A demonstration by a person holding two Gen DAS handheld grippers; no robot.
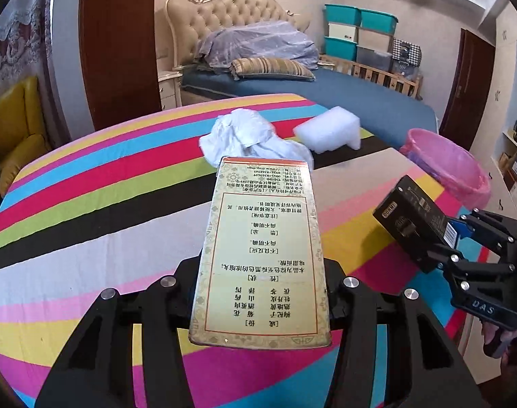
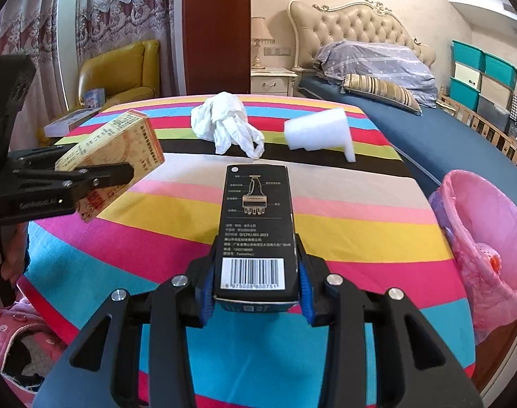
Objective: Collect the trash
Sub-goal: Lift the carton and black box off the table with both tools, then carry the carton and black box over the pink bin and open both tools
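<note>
Pink plastic lines the bin (image 2: 489,238), which stands off the worktop's right edge, between it and the bed (image 2: 438,136); something small and orange-red lies inside, too blurred to name.

Nearest the right wrist camera, the right gripper (image 2: 255,292) is clenched on a black box (image 2: 256,224), its blue pads (image 2: 305,292) pressing the box's long sides at the barcode end. The box is held off the striped worktop (image 2: 343,224) and points away from the camera, toward the far edge. From the left wrist view the same gripper (image 1: 462,238) comes in from the right, angled downward, with the box (image 1: 411,221) raised and near the bin (image 1: 452,166).

To the left, the left gripper (image 1: 261,302) is clamped on a cream box (image 1: 261,255) printed with text, also lifted clear of the worktop (image 1: 88,204). In the right wrist view it (image 2: 98,176) enters from the left, and the cream box (image 2: 115,156) sits tilted in it.

Farther off, crumpled white paper (image 2: 224,122) and a white foam block (image 2: 319,129) lie on the worktop, apart from each other, near its far edge.
</note>
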